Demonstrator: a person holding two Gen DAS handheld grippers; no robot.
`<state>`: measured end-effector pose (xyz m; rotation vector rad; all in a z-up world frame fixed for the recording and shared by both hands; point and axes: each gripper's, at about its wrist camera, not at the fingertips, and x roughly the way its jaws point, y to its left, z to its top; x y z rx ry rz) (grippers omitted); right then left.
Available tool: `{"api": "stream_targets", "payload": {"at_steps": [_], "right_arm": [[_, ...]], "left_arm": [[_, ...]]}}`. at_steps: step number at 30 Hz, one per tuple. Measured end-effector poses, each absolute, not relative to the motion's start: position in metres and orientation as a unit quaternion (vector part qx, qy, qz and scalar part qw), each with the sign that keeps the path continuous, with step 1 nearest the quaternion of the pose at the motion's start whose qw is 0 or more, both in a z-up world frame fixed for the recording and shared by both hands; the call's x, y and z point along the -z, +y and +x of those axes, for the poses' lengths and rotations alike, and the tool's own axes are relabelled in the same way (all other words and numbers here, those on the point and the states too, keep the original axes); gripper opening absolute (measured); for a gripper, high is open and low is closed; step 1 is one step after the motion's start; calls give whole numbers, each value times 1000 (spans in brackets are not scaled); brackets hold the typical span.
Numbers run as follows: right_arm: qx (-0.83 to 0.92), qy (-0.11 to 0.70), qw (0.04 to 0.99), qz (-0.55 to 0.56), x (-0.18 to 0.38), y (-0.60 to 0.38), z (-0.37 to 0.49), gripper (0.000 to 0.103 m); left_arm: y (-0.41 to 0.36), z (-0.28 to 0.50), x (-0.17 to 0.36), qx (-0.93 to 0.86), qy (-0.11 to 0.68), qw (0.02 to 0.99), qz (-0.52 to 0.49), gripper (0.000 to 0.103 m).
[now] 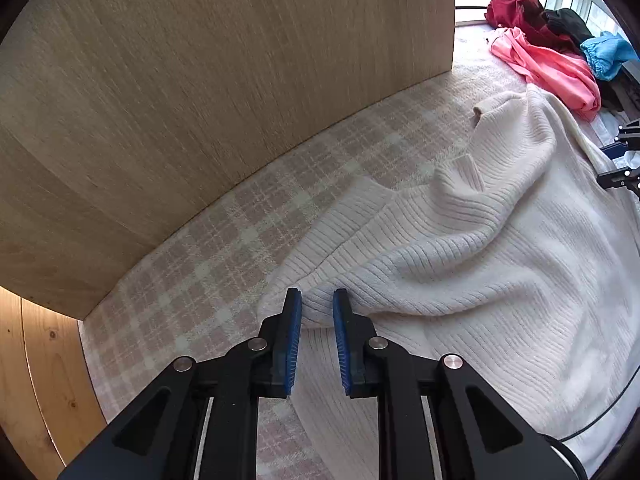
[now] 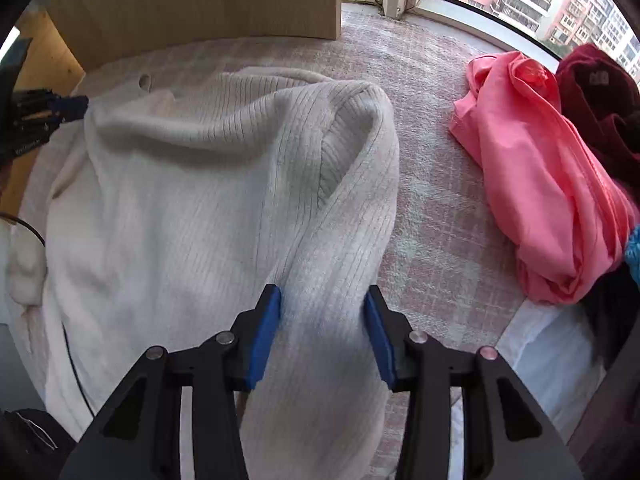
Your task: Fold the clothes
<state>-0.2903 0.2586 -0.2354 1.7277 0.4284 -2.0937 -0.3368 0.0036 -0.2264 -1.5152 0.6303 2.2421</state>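
Observation:
A cream ribbed knit sweater (image 1: 460, 248) lies rumpled on a pink plaid blanket (image 1: 224, 240). My left gripper (image 1: 317, 304) has its blue pads close together around a bunched fold at the sweater's edge. In the right wrist view the sweater (image 2: 192, 184) spreads to the left, and my right gripper (image 2: 323, 300) has its pads wider apart around a thick raised fold of it. The left gripper also shows in the right wrist view (image 2: 68, 106), at the sweater's far left corner. The right gripper shows at the right edge of the left wrist view (image 1: 622, 160).
A wooden panel (image 1: 200, 100) stands along the blanket's far side. A pile of pink (image 2: 536, 184), dark red (image 2: 600, 104), black and blue clothes lies by the window. A black cable (image 2: 76, 368) crosses the sweater's left part.

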Motion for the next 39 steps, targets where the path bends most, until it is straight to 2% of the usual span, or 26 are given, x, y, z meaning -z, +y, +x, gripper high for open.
{"api": "stream_targets", "payload": {"at_steps": [2, 3, 6, 9, 11, 14, 16, 18, 23, 27, 32, 35, 39], "right_arm": [[740, 155, 206, 621, 237, 260, -291, 40], [735, 146, 211, 628, 235, 264, -294, 31], [720, 126, 219, 646, 229, 279, -302, 17], [725, 174, 178, 643, 222, 295, -310, 14], [733, 224, 124, 630, 218, 308, -316, 14], [759, 236, 36, 606, 207, 332, -331, 15], [768, 236, 26, 595, 200, 336, -332, 15], [774, 191, 70, 599, 192, 331, -330, 15], [785, 168, 152, 576, 189, 277, -352, 21], [790, 151, 215, 554, 188, 232, -370, 22], [782, 177, 243, 546, 204, 207, -387, 22], [780, 166, 239, 554, 212, 208, -392, 22], [794, 160, 228, 541, 194, 229, -362, 22]], "left_arm": [[3, -338, 230, -792, 220, 182, -539, 17], [2, -339, 231, -792, 218, 184, -540, 17], [3, -338, 234, -788, 219, 191, -543, 17], [3, -339, 240, -784, 223, 191, -547, 17], [2, -339, 241, -785, 219, 193, -546, 16], [2, -340, 241, -787, 214, 193, -546, 17], [2, -340, 239, -788, 214, 190, -545, 17], [2, -338, 235, -790, 215, 191, -541, 17], [12, -339, 218, -798, 216, 211, -522, 17], [35, -349, 223, -783, 237, 237, -524, 23], [53, -351, 237, -762, 282, 255, -524, 25], [52, -353, 241, -762, 284, 247, -527, 26], [25, -345, 224, -784, 262, 208, -523, 26]]}}
